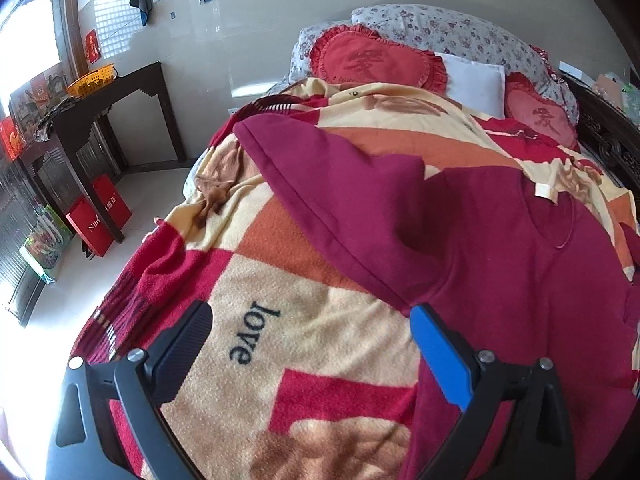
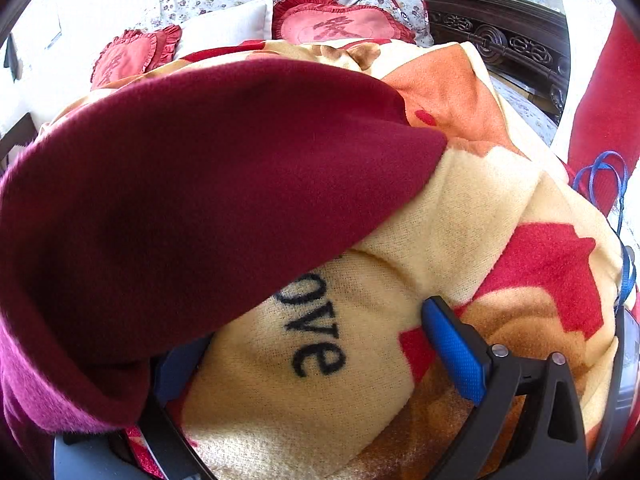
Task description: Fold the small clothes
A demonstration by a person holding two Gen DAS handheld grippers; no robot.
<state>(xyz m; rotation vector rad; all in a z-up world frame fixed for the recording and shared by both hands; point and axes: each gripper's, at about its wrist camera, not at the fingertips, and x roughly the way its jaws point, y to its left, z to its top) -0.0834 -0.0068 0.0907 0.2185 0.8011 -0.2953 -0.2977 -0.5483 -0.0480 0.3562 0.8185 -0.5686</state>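
A maroon sweater (image 1: 500, 248) lies on the patterned blanket (image 1: 304, 320), neck label up, one sleeve stretched toward the far left. My left gripper (image 1: 312, 324) is open just above the blanket, its blue finger (image 1: 440, 356) at the sweater's near edge. In the right wrist view the maroon sweater (image 2: 192, 200) fills the left half and drapes over the left finger. My right gripper (image 2: 316, 344) is open low over the blanket (image 2: 400, 272), with its blue right finger (image 2: 456, 352) clear of the cloth.
Red heart cushions (image 1: 376, 56) and floral pillows (image 1: 460, 28) lie at the head of the bed. A dark side table (image 1: 100, 104) with a yellow basket stands left, red bags (image 1: 96, 220) on the floor below. A carved dark headboard (image 2: 504, 36) runs along the right.
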